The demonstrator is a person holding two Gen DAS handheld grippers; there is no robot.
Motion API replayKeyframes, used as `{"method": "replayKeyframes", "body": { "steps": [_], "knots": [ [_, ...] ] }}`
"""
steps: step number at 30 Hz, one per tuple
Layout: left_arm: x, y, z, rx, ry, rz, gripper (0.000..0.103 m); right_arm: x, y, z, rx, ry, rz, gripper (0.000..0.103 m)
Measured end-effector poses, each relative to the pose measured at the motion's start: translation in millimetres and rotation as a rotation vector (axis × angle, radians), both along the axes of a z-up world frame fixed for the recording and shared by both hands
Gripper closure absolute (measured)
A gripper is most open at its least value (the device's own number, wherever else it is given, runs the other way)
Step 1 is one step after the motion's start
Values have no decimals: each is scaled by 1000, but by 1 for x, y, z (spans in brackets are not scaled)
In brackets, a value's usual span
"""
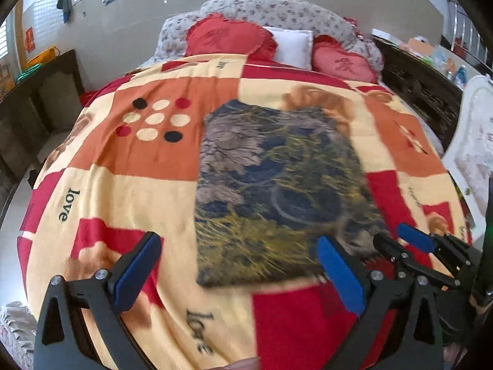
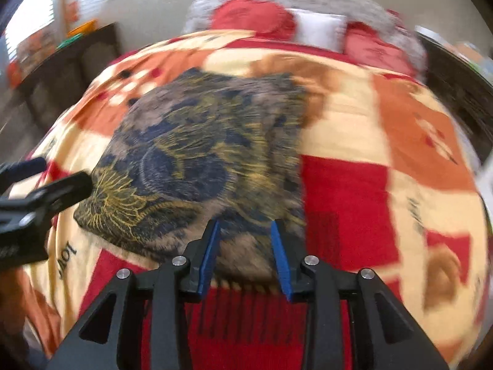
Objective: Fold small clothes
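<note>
A small garment point(image 1: 277, 191), dark grey-blue with a yellow pattern, lies folded into a flat rectangle on the bed blanket point(image 1: 148, 191). My left gripper point(image 1: 237, 240) hovers open and wide over the garment's near edge, with nothing between its blue pads point(image 1: 339, 274). My right gripper point(image 1: 402, 243) is at the garment's near right corner. In the right wrist view the garment point(image 2: 200, 154) fills the middle. The right gripper point(image 2: 245, 225) stands open there, its pads apart with the garment's near edge seen between them. The left gripper point(image 2: 66, 171) enters from the left at the garment's near left corner.
The blanket point(image 2: 345, 185) is a red, orange and cream patchwork that covers the whole bed. Red heart pillows point(image 1: 228, 38) and a white pillow point(image 1: 291, 47) lie at the head. Dark furniture point(image 1: 46, 98) stands to the left, and a dark cabinet point(image 1: 422, 92) and a white piece point(image 1: 474, 141) to the right.
</note>
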State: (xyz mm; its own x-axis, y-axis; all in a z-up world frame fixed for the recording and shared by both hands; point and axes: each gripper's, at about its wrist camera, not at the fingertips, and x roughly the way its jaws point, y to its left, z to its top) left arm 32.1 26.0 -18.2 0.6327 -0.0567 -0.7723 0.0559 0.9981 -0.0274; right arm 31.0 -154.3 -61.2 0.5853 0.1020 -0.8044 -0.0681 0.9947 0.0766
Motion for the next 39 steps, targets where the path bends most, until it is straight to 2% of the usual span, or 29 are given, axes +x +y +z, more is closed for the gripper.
{"method": "replayKeyframes", "body": {
  "steps": [6, 10, 13, 15, 23, 29, 39],
  "knots": [
    [-16, -20, 12, 11, 6, -39, 0, -42, -27, 14, 13, 26, -100, 48],
    [-16, -28, 11, 33, 9, -47, 0, -61, -35, 22, 68, -17, -93, 48],
    [-17, -28, 12, 37, 7, -50, 0, -67, -29, 31, 57, -69, -70, 45],
    [-17, -30, 13, 49, 4, -50, 0, -66, -26, 33, 62, -67, -56, 40],
    [-20, -27, 17, 56, 3, -42, 0, -63, -26, 34, 68, -8, -74, 39],
    [-23, -26, 21, 62, -3, -47, 0, -56, -30, 37, 40, 30, -103, 32],
    [-23, -24, 24, 50, 1, -32, 0, -58, -12, 52, 43, 7, -35, 31]
  ]
}}
